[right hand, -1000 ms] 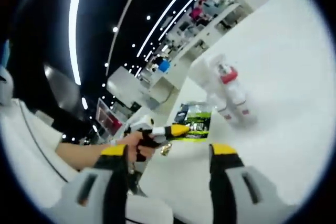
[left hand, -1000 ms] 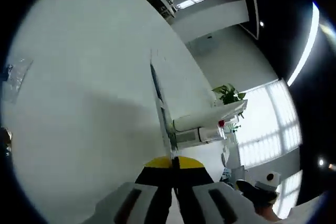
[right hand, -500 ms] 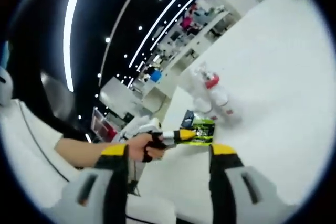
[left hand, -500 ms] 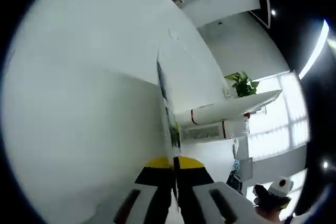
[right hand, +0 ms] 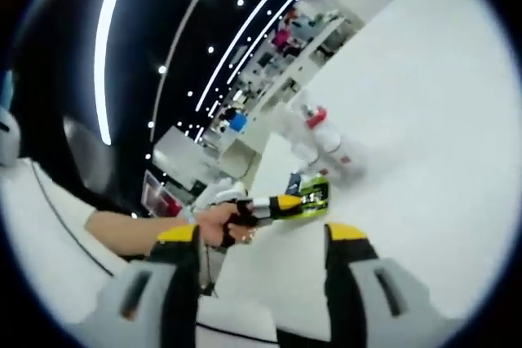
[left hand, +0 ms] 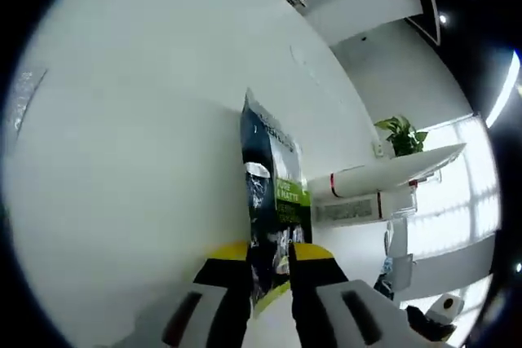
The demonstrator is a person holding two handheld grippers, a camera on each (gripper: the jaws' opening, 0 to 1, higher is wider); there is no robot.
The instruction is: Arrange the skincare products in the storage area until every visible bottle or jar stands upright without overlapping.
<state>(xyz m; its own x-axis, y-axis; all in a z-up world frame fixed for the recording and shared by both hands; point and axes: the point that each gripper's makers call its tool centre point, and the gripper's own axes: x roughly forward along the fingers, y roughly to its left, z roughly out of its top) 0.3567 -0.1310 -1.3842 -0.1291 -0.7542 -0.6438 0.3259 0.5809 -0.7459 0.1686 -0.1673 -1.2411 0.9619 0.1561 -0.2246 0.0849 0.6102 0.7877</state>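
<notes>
Green-and-black sachet point(left hand: 273, 218) sits pinched in the left gripper point(left hand: 269, 260), long axis running to twelve o'clock over the table point(left hand: 122, 160). Right gripper point(right hand: 261, 238) gapes empty; bottles point(right hand: 322, 138) lie beyond at one o'clock.

Both tilted views share the sachet point(left hand: 273, 201) over the white table point(right hand: 424, 120).
</notes>
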